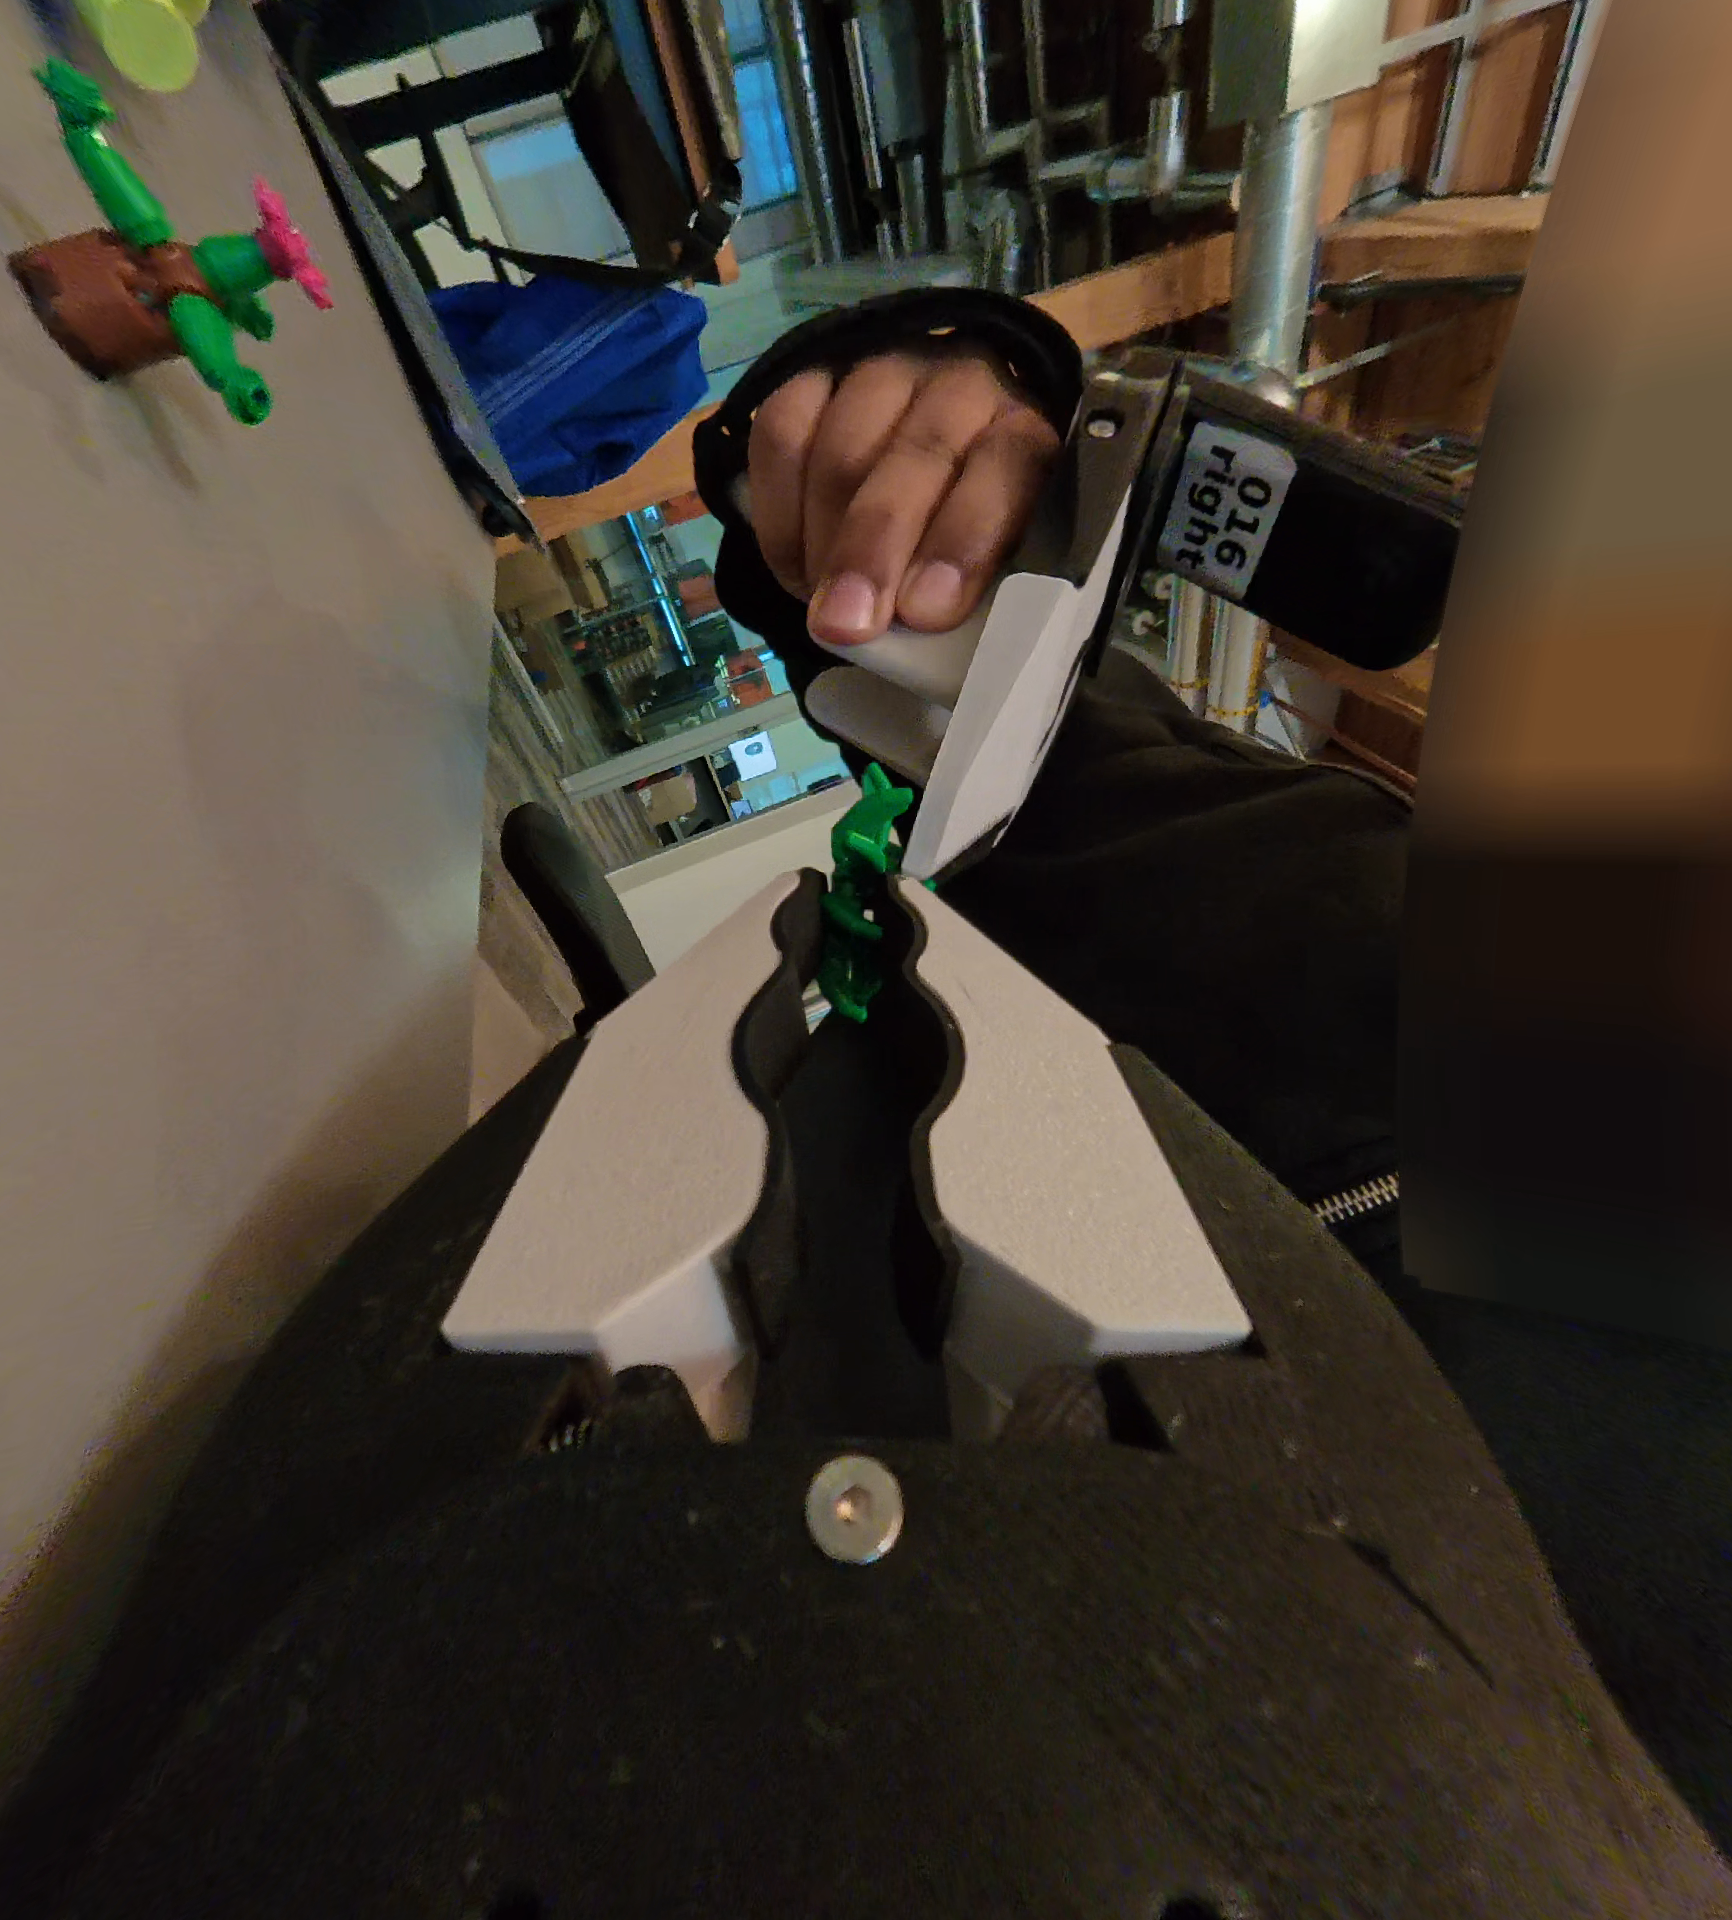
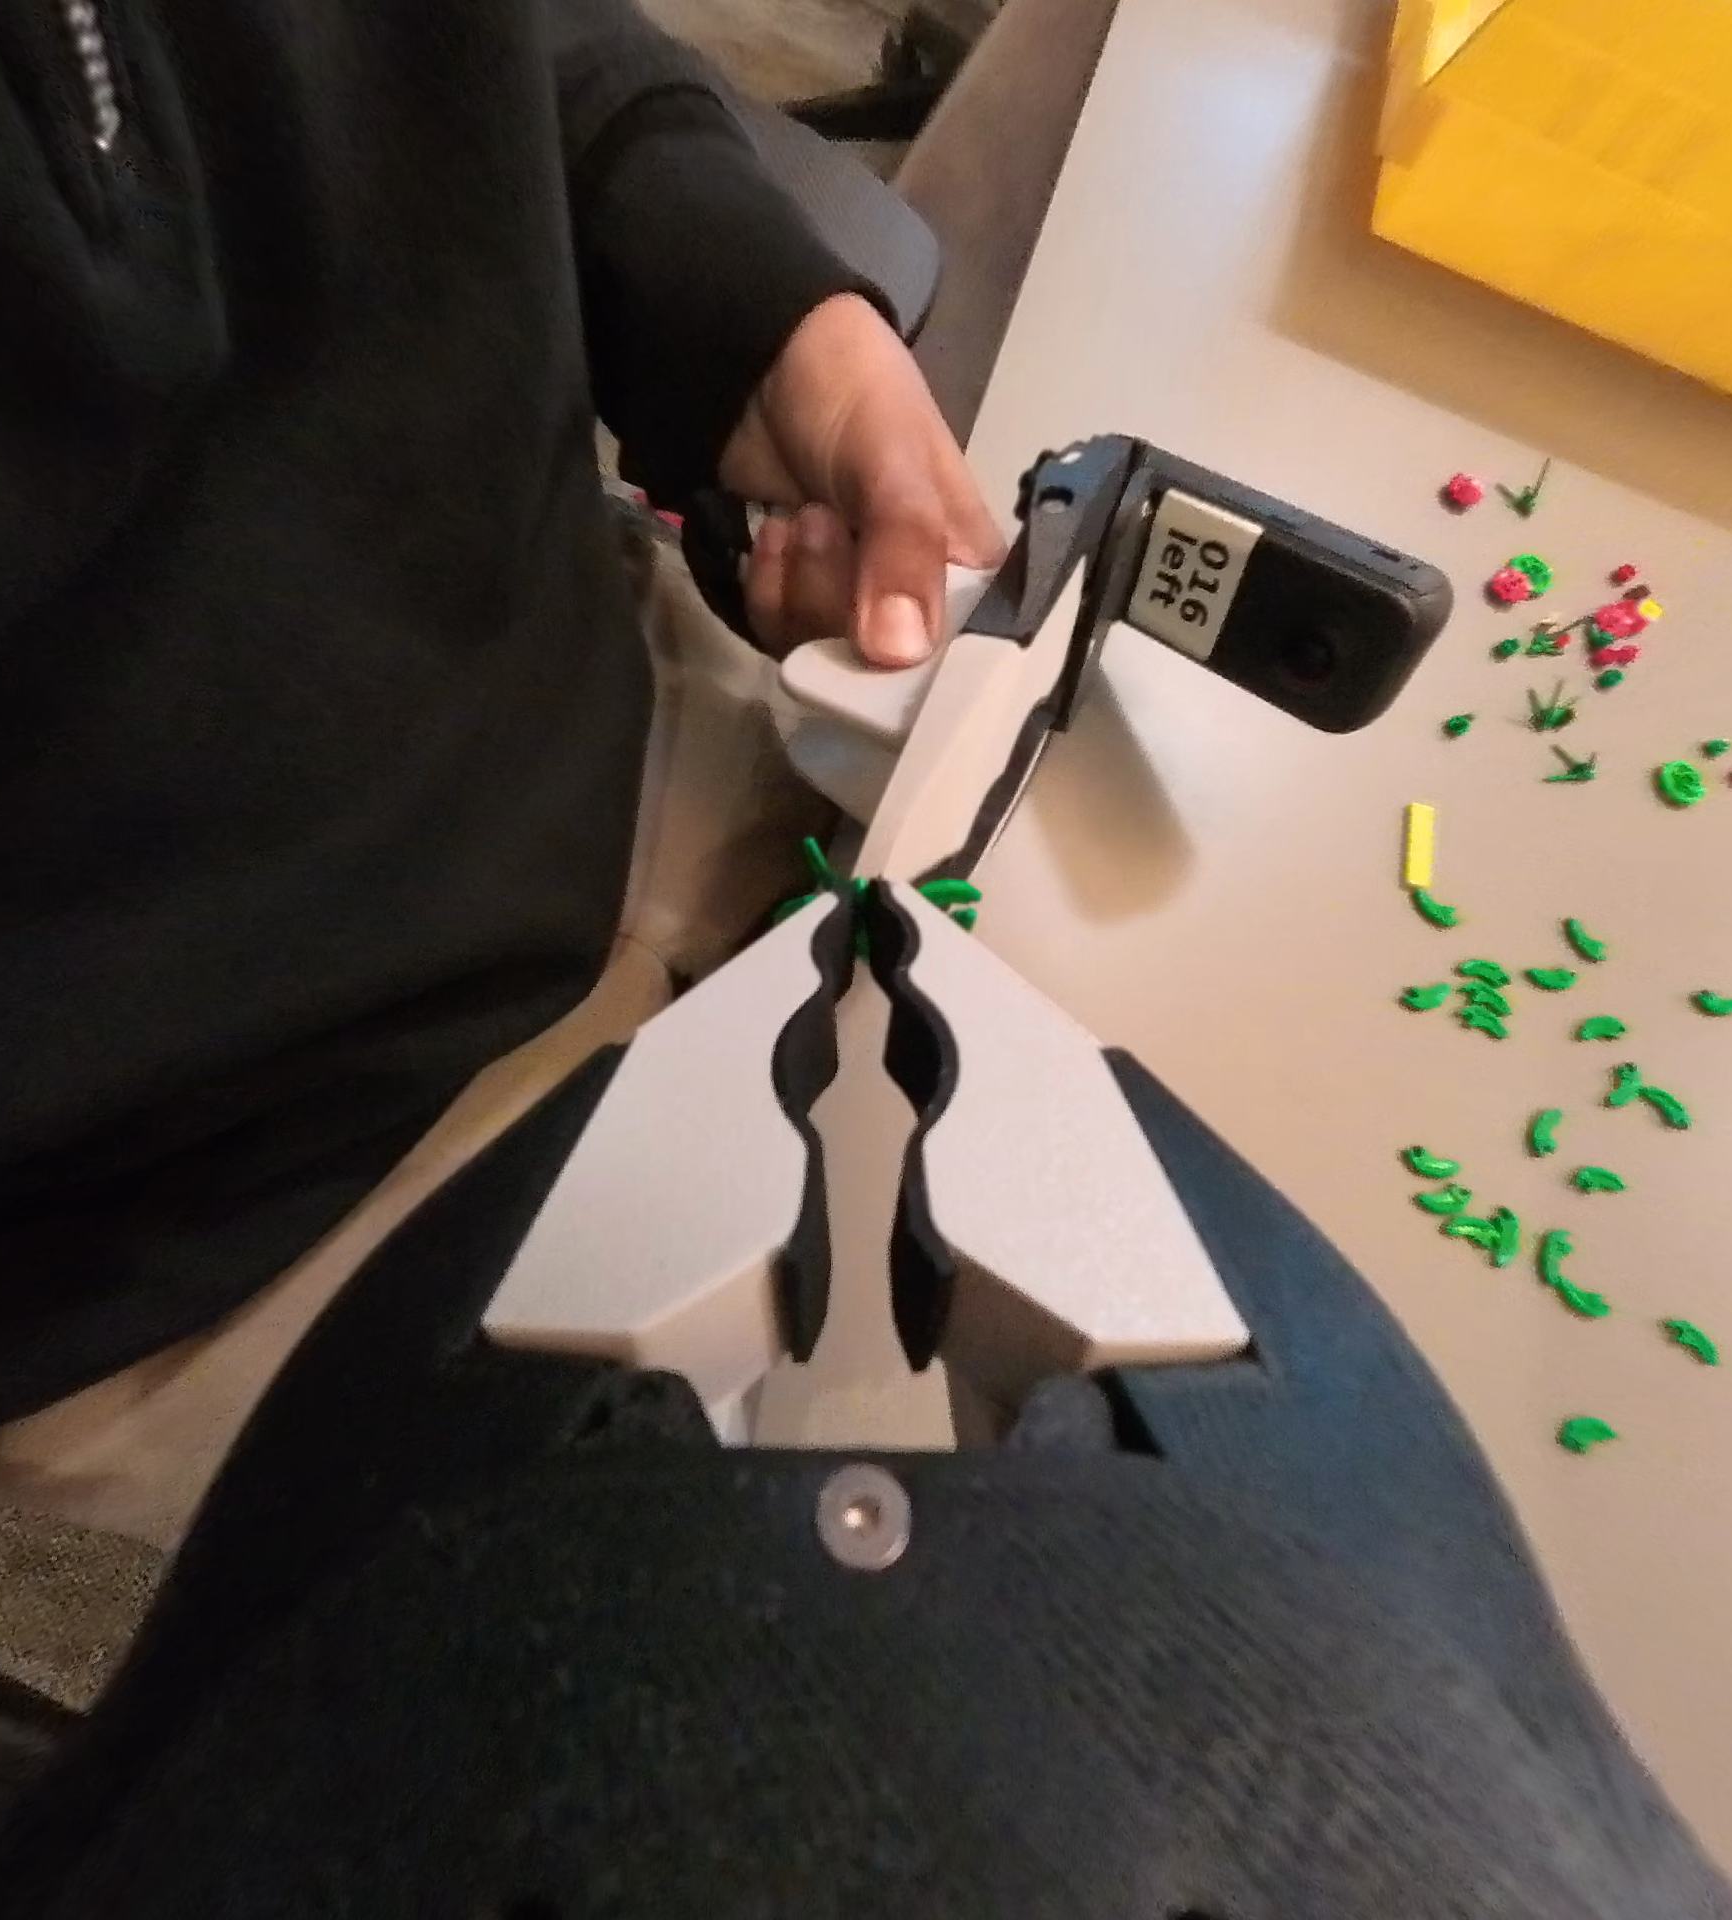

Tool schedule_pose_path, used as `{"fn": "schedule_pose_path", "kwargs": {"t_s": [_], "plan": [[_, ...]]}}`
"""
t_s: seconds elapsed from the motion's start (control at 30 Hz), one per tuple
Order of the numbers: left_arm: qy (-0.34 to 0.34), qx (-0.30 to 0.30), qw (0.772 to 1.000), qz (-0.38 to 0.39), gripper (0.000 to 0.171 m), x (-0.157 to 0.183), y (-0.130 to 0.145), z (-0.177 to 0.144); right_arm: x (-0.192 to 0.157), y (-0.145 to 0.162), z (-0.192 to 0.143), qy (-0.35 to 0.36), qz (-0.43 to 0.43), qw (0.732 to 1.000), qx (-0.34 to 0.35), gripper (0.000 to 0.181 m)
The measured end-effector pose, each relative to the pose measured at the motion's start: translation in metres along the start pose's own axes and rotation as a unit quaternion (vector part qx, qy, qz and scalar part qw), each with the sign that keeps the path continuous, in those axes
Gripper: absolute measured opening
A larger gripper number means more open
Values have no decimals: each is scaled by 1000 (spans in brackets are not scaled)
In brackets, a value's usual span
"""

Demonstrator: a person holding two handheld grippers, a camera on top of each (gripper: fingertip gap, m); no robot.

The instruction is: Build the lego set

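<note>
A green leafy lego stem (image 1: 854, 935) is held in the air between both grippers, off the table edge. My left gripper (image 1: 854, 891) is shut on its lower part. My right gripper (image 1: 912, 860) comes down from above, tip to tip with the left, and grips the same stem. In the right wrist view my right gripper (image 2: 867, 899) is shut on the green stem (image 2: 858, 935), with leaves sticking out on both sides, and the left gripper (image 2: 874, 871) meets it from above. A partly built lego plant (image 1: 166, 281) with brown base, green stems and pink flower stands on the table.
Several loose green leaf pieces (image 2: 1527, 1122), red flower pieces (image 2: 1610, 623) and a yellow bar (image 2: 1420, 844) lie on the beige table (image 2: 1205, 416). A yellow box (image 2: 1620, 156) sits at its far corner. The person's dark jacket (image 2: 218, 623) fills the left side. My left and right fingertips are right by each other. My left gripper's tips are some 12 cm from the partly built lego plant (image 1: 166, 281).
</note>
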State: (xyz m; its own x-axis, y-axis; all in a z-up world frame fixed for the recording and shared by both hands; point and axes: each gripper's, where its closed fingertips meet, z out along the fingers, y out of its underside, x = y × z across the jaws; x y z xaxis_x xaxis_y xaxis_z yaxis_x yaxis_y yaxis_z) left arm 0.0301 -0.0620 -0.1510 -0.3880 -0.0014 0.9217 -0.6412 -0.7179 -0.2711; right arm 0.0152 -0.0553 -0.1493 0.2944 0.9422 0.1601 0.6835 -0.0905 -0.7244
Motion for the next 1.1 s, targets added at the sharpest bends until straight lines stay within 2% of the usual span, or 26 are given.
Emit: {"fn": "schedule_pose_path", "kwargs": {"t_s": [0.1, 0.37, 0.47, 0.53, 0.6, 0.7, 0.8, 1.1], "plan": [[12, 11, 1000, 2, 9, 4, -4, 2, 3, -2, -7, 14, -8, 1000, -7, 0], [12, 30, 999, 8, 9, 7, -12, -6, 11, 7, -16, 33, 57, 997, 33, 1], [8, 31, 999, 8, 9, 6, -13, -6, 16, 8, -18, 49, 55, 997, 36, 1], [-1, 37, 999, 10, 9, 4, -15, -7, 27, 27, -20, 79, 65, 995, 8, 1], [-27, 36, 999, 23, 9, 0, -15, -10, 30, 54, -17, 84, 127, 988, -17, 1], [-38, 47, 998, 32, 9, -1, -20, -16, 25, 73, -11, 98, 215, 972, 9, 1], [-40, 55, 997, 28, 9, -2, -21, -20, 19, 98, -9, 138, 245, 960, -9, 1], [-50, 54, 997, 32, 9, -4, -20, -19, -4, 133, -32, 227, 350, 908, 41, 1]]}}
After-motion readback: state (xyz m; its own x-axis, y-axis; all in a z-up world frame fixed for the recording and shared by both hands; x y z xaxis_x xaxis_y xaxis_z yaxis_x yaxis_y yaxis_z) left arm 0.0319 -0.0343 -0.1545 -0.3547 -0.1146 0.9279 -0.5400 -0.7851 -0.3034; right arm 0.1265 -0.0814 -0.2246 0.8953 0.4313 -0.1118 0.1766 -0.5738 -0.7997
